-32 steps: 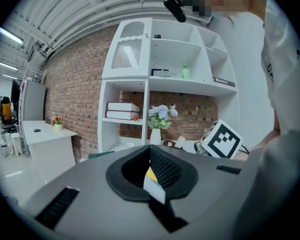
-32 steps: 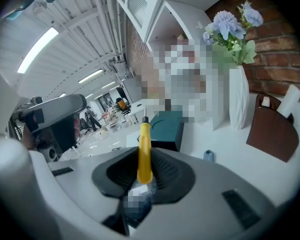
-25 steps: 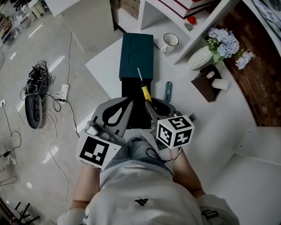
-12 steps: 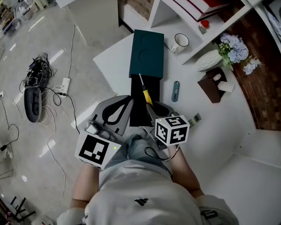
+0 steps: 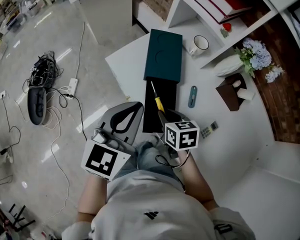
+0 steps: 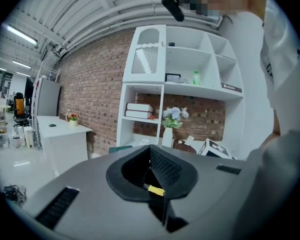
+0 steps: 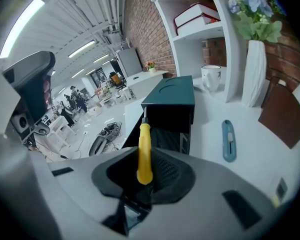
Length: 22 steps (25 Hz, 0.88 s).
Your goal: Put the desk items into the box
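Fingers of the right gripper clamp the yellow handle of a screwdriver over the near, open end of the box; the left gripper hangs beside the box.

Left gripper view: jaws together, empty.

Right gripper view: gripped only at the handle's end, the screwdriver could pivot or snag the edge of the lid. Its long axis runs lengthwise along the box, tip toward the lid.

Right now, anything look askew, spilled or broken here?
Nothing looks spilled or damaged. The black box lies open with its teal cover at the far end, and the right gripper holds a yellow screwdriver pointed toward it. The only untidy spot is a cable tangle on the floor left of the desk.
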{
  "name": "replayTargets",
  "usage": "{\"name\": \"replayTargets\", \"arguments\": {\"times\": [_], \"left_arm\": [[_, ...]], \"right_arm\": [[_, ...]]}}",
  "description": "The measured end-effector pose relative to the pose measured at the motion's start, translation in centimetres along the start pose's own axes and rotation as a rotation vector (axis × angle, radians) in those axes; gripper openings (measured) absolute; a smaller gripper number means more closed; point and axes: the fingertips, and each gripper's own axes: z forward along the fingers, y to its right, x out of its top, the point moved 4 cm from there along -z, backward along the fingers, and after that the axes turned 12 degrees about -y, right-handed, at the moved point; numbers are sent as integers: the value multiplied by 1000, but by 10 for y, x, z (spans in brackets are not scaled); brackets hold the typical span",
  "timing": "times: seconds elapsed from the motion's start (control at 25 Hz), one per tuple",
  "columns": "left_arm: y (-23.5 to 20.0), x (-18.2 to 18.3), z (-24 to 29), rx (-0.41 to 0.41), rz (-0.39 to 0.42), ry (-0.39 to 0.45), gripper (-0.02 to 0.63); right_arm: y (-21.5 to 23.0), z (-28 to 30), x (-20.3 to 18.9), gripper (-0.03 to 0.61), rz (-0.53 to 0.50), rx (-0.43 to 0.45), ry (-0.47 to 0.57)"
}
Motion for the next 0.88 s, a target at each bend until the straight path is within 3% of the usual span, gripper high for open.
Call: {"name": "replayTargets", "arguments": {"times": [0.88], "left_arm": [[-16,-11,-14,41,-24,-11,12]], "right_arm": [[-3,30,-9,86,-53,-99,-158]]}}
